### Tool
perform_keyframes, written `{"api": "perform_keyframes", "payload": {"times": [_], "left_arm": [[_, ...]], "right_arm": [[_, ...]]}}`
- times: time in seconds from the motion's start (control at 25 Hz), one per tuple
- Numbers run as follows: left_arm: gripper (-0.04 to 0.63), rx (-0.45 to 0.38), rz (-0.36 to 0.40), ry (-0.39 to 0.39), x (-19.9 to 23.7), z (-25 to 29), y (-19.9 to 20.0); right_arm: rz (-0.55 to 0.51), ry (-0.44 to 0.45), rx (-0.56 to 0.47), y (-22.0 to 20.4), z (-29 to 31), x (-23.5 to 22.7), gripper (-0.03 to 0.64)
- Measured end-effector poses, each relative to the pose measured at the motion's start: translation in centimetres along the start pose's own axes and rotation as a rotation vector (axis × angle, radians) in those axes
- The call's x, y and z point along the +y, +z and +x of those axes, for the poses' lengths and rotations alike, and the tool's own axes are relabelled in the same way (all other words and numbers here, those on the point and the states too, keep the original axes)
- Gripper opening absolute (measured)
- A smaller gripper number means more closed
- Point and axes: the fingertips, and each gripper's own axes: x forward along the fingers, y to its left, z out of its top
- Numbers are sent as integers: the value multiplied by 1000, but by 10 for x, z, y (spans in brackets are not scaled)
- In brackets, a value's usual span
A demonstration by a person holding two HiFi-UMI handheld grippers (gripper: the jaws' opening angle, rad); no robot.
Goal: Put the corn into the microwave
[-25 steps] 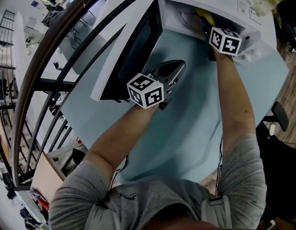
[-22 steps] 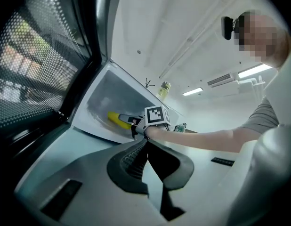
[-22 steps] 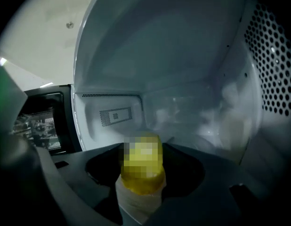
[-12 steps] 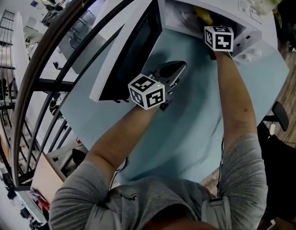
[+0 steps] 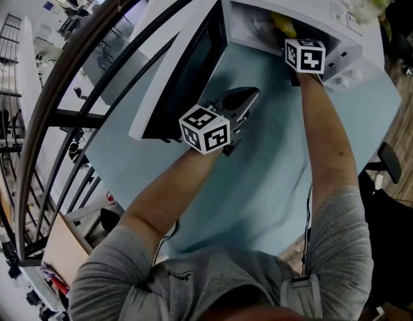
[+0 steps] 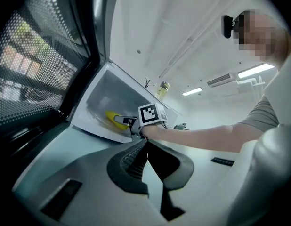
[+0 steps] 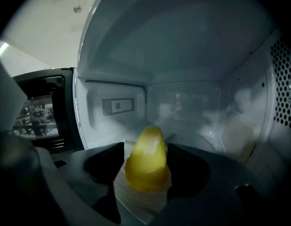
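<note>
The yellow corn (image 7: 146, 159) lies inside the open white microwave (image 5: 340, 19), between the jaws of my right gripper (image 7: 145, 150). Those jaws are opening; a thin gap shows on the corn's left side. In the head view the right gripper (image 5: 287, 35) reaches into the cavity, with the corn (image 5: 283, 24) just ahead of its marker cube. The left gripper view shows the corn (image 6: 112, 119) in the cavity mouth too. My left gripper (image 5: 243, 97) hovers over the table beside the microwave door (image 5: 186, 72). Its jaws (image 6: 145, 142) are shut with nothing in them.
The dark door stands swung open at the left of the light blue table (image 5: 260, 179). The cavity's back wall (image 7: 183, 102) and vented right wall (image 7: 282, 88) close in around the corn. A small bottle (image 6: 161, 89) stands on top of the microwave.
The right gripper's marker cube has rolled a little and shifted slightly toward the cavity. The left gripper has stayed where it was.
</note>
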Motion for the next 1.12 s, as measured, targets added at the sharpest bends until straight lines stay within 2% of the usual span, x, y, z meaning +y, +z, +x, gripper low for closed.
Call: {"api": "perform_keyframes", "payload": {"times": [0.12, 0.6, 0.88, 1.04, 1.12], "left_arm": [[18, 0, 3, 1, -3, -3, 3], [18, 8, 30, 5, -40, -37, 19], [18, 2, 29, 13, -79, -84, 21], [18, 4, 28, 14, -105, -119, 19], [18, 1, 33, 11, -121, -137, 18]], "right_arm": [[25, -3, 6, -1, -6, 0, 292], [-2, 16, -15, 11, -66, 30, 304], [137, 56, -17, -11, -140, 67, 304], [183, 74, -14, -22, -191, 94, 302], [215, 87, -24, -27, -220, 105, 268]]}}
